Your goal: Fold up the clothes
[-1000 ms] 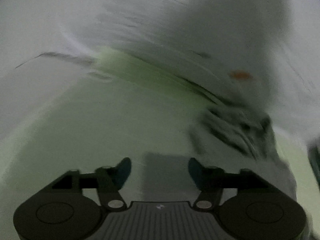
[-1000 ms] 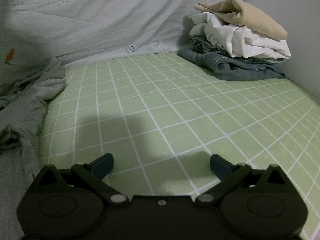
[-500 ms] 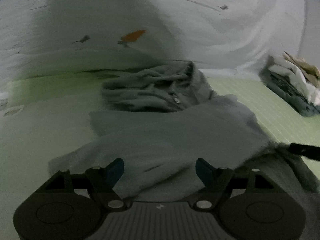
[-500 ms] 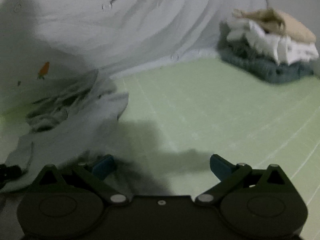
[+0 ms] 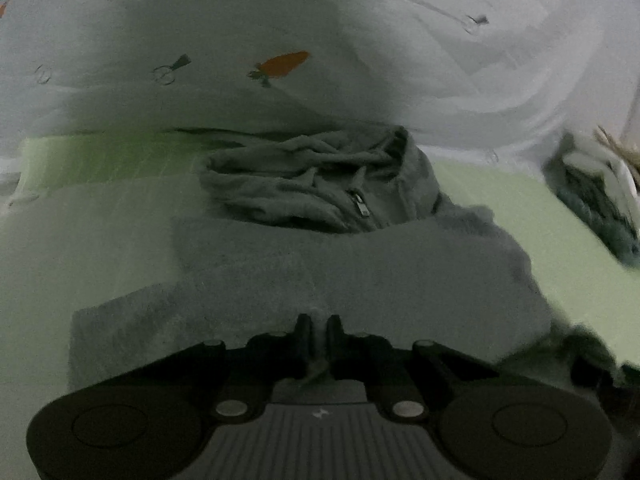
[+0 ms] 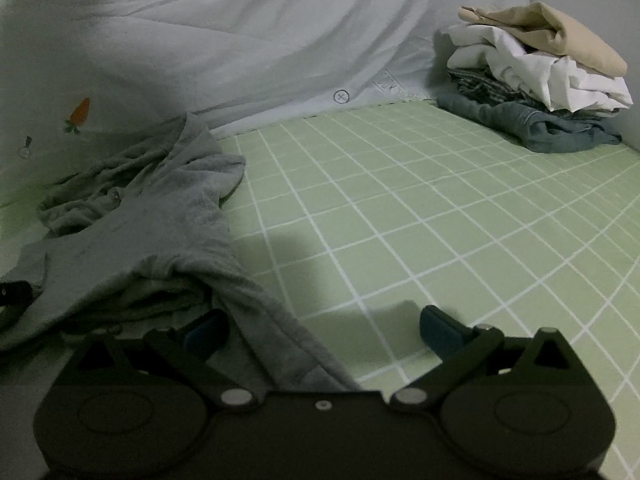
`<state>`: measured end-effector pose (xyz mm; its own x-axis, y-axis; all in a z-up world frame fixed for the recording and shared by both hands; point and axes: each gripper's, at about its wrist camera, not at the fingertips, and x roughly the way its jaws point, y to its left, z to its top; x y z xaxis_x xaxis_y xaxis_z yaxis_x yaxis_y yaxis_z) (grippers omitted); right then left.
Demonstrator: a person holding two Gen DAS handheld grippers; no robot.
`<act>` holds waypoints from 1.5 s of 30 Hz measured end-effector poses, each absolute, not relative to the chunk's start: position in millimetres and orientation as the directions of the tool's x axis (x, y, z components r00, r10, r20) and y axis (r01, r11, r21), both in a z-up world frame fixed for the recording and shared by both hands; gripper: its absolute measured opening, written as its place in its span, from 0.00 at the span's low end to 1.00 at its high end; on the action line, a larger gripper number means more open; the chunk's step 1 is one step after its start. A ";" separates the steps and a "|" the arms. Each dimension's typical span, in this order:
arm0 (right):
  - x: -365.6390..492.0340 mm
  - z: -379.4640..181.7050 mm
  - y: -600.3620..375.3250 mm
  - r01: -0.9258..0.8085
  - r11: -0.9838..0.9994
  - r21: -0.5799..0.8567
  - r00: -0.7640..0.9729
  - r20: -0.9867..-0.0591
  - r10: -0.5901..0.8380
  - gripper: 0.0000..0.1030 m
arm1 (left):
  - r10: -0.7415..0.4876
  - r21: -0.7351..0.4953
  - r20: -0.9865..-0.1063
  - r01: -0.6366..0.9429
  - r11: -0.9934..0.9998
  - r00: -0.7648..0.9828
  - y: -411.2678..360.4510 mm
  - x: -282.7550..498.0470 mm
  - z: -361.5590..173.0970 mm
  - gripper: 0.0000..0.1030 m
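Note:
A grey zip hoodie (image 5: 360,248) lies spread on the green checked bed sheet (image 6: 440,216), its hood and zipper bunched at the far end. My left gripper (image 5: 318,328) is shut on the hoodie's near edge, with grey cloth pinched between its fingers. The hoodie also shows in the right wrist view (image 6: 152,232), at the left. My right gripper (image 6: 320,328) is open, low over the sheet, straddling a fold of the hoodie's near right edge. Its left finger (image 6: 204,330) sits against the cloth.
A pile of folded clothes (image 6: 536,80), beige and white on top and blue-grey below, sits at the far right corner; it shows blurred in the left wrist view (image 5: 600,196). A white duvet with carrot prints (image 6: 240,48) is heaped along the back.
My left gripper swung onto the hoodie and shut on its near edge. My right gripper moved left to the hoodie's right edge and stayed open.

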<state>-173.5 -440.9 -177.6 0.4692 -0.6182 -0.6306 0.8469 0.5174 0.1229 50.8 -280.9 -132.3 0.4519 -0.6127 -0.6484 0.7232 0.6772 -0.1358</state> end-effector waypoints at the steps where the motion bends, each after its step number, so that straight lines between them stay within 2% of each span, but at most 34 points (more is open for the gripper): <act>1: -173.1 -177.6 -440.5 0.847 0.518 0.120 0.468 -0.631 -0.619 1.00 | -0.619 -0.156 -0.642 0.714 0.683 0.452 -281.8 49.5 -129.5 0.07; 5: -171.9 -177.7 -439.2 0.847 0.519 0.112 0.464 -0.632 -0.620 1.00 | -0.671 -0.259 -0.612 0.695 0.670 0.419 -289.0 41.4 -116.8 0.07; 9: -172.2 -177.5 -438.9 0.847 0.518 0.121 0.469 -0.629 -0.620 1.00 | -0.757 -0.320 -0.567 0.760 0.565 0.324 -314.1 13.8 -105.9 0.08; 12: -171.7 -177.4 -438.8 0.846 0.519 0.119 0.469 -0.629 -0.620 1.00 | -0.743 -0.272 -0.602 0.800 0.535 0.292 -336.7 -5.4 -114.0 0.22; 14: -170.2 -177.1 -438.5 0.848 0.519 0.109 0.462 -0.633 -0.621 1.00 | -0.711 -0.255 -0.637 0.790 0.558 0.297 -340.8 -6.5 -120.5 0.42; 15: -169.0 -177.1 -438.3 0.849 0.519 0.102 0.457 -0.635 -0.622 1.00 | -0.707 -0.264 -0.639 0.776 0.572 0.303 -336.1 -4.5 -121.3 0.48; 17: -166.6 -177.0 -437.7 0.851 0.517 0.086 0.445 -0.641 -0.625 1.00 | -0.700 -0.288 -0.630 0.736 0.613 0.336 -318.5 2.7 -117.8 0.72; 19: -162.3 -176.2 -435.7 0.858 0.510 0.061 0.422 -0.649 -0.633 1.00 | -0.684 -0.288 -0.620 0.700 0.654 0.384 -297.4 12.5 -110.7 0.77; 21: -156.9 -174.3 -432.1 0.867 0.498 0.026 0.392 -0.653 -0.648 1.00 | -0.635 -0.236 -0.623 0.664 0.710 0.458 -274.5 22.2 -103.7 0.81; 23: -151.2 -165.6 -422.6 0.879 0.477 -0.031 0.357 -0.620 -0.698 1.00 | -0.560 -0.158 -0.635 0.620 0.768 0.533 -257.6 31.9 -103.5 0.89; 25: -143.2 -150.6 -410.1 0.882 0.467 -0.069 0.351 -0.566 -0.746 1.00 | -0.469 -0.084 -0.663 0.565 0.821 0.583 -242.5 42.3 -109.8 0.90; 29: -120.8 -124.7 -392.1 0.831 0.555 -0.040 0.471 -0.480 -0.740 1.00 | -0.404 -0.100 -0.710 0.486 0.868 0.577 -218.1 61.0 -127.6 0.90; 31: -102.0 -120.6 -389.5 0.760 0.649 -0.011 0.564 -0.485 -0.669 0.98 | -0.399 -0.119 -0.720 0.465 0.877 0.568 -210.4 64.6 -132.5 0.90; 33: -84.9 -122.7 -392.3 0.688 0.725 0.025 0.630 -0.517 -0.580 0.74 | -0.397 -0.110 -0.725 0.474 0.874 0.564 -206.3 63.9 -135.1 0.90; 35: -67.6 -127.1 -401.2 0.632 0.770 0.083 0.666 -0.565 -0.486 0.60 | -0.399 -0.098 -0.723 0.488 0.867 0.564 -204.0 61.5 -136.2 0.90; 40: -45.1 -144.1 -425.7 0.617 0.771 0.160 0.646 -0.662 -0.380 0.53 | -0.406 -0.114 -0.725 0.485 0.867 0.556 -193.5 59.6 -140.9 0.90; 43: -43.6 -148.0 -428.9 0.605 0.775 0.183 0.650 -0.675 -0.349 0.29 | -0.403 -0.113 -0.730 0.484 0.868 0.551 -194.4 59.4 -142.6 0.90; 45: -44.9 -148.5 -428.5 0.598 0.772 0.218 0.664 -0.674 -0.324 0.08 | -0.398 -0.105 -0.733 0.487 0.867 0.551 -195.8 58.8 -144.1 0.90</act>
<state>-44.9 -428.5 -148.5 0.6639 -0.3242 -0.6739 0.5978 0.7715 0.2177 58.8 -195.8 -144.1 0.5512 -0.3983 -0.7332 0.4868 0.8672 -0.1051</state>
